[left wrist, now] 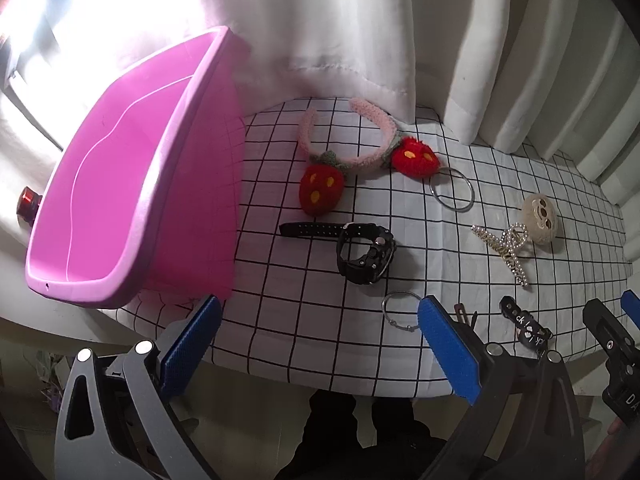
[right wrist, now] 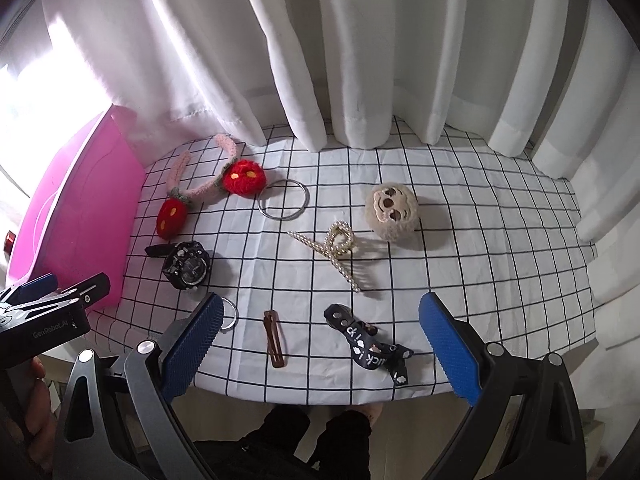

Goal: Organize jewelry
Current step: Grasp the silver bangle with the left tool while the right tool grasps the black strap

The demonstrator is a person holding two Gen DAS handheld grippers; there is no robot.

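Both ribbed blue jaws gape empty; fuzzy headband [left wrist: 372,136], glossy pink tub [left wrist: 120,184].

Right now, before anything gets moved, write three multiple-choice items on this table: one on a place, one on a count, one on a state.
1. Where is the watch?
A. inside the tub
B. on the cloth, beside the tub
C. between the right jaws

2. How many red strawberries does the headband carry?
A. one
B. two
C. four

3. How does the pink tub look?
A. empty
B. half full
C. covered by a lid

Answers: 1 B, the watch lies on the checked cloth next to the tub wall. 2 B, two strawberries sit at the band. 3 A, its visible inside shows only bare pink plastic.
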